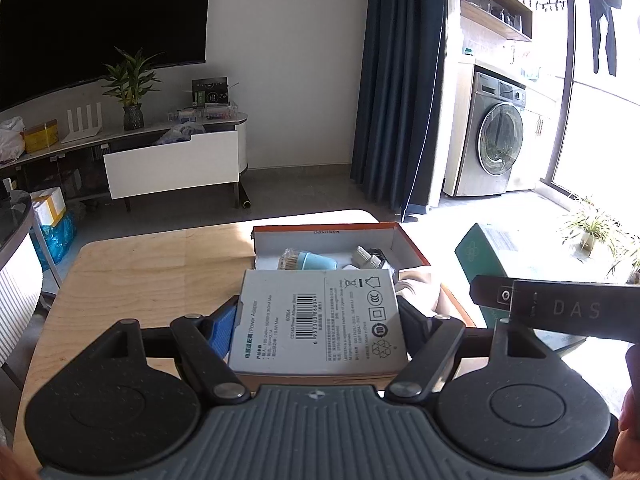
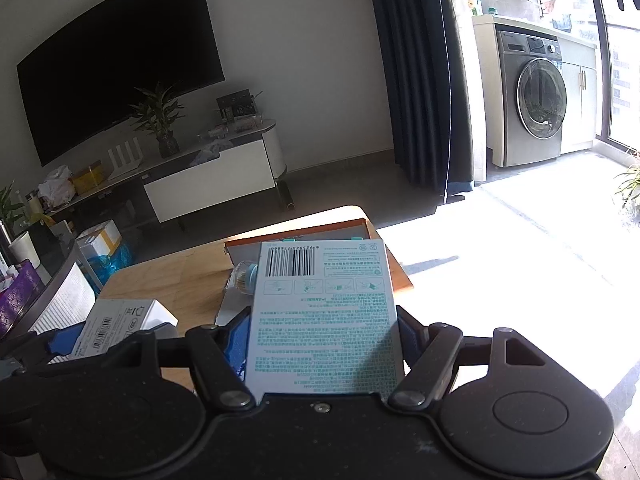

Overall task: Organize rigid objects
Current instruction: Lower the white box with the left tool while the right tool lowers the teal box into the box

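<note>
My left gripper is shut on a grey-white power adapter box, its blue pads pressing both long sides. The box hangs just before an open orange-rimmed cardboard box on the wooden table. Inside that box lie a light blue cup, a clear toothpick jar and white plugs. My right gripper is shut on a white box with teal print and a barcode, held over the orange-rimmed box. The adapter box shows at lower left in the right wrist view.
A green carton stands on the floor right of the table. A dark glass-topped side table is at the left. Beyond are a TV cabinet with an open white drawer, a dark curtain and a washing machine.
</note>
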{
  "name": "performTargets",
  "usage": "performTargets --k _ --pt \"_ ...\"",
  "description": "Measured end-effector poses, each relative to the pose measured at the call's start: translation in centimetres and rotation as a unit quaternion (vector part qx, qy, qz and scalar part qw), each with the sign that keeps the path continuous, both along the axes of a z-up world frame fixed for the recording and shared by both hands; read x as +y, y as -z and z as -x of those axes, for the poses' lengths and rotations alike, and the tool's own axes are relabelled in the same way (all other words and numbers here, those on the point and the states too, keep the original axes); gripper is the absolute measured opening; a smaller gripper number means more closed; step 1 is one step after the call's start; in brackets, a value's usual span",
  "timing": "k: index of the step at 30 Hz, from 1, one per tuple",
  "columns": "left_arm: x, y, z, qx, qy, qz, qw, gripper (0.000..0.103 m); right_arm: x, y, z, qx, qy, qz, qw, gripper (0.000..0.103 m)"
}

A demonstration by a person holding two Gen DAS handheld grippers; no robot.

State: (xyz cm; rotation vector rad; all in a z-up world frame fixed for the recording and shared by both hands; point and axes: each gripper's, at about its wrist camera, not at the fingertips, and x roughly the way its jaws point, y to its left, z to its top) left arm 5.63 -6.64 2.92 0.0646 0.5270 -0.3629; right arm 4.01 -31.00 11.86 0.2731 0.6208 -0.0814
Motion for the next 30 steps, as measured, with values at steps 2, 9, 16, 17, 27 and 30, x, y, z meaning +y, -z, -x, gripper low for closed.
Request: performTargets --k 2,9,16,17,27,30 --pt "-0.1 0.1 -0.3 0.003 0.001 -0.001 1.0 0.079 -0.1 0.1 -0.4 0.003 0.0 0.0 1.0 0.085" --pt "-0.9 0.1 -0.9 0.011 0.002 -0.004 0.9999 0.079 -0.3 0.4 -1.2 0.01 0.001 0.003 1.0 0.085" --pt "-1.2 0.4 -1.3 0.019 -0.001 -0.004 0.9998 0.079 0.0 0.6 -1.9 0.016 -0.001 0.006 1.0 0.085" --pt "-1.2 0.4 -1.4 0.019 -0.001 -0.004 0.9998 0.079 0.0 0.7 -2.1 0.018 -0.002 0.006 1.0 0.085" --pt "-1.6 0.6 -2.1 0.029 -0.002 -0.003 0.9996 0.079 0.1 1.1 -3.5 0.022 -0.005 0.011 1.0 0.085" --pt "-1.6 0.7 -2.3 0.031 -0.003 -0.002 0.9995 0.079 0.2 1.2 -3.9 0.024 -0.006 0.014 1.0 0.085"
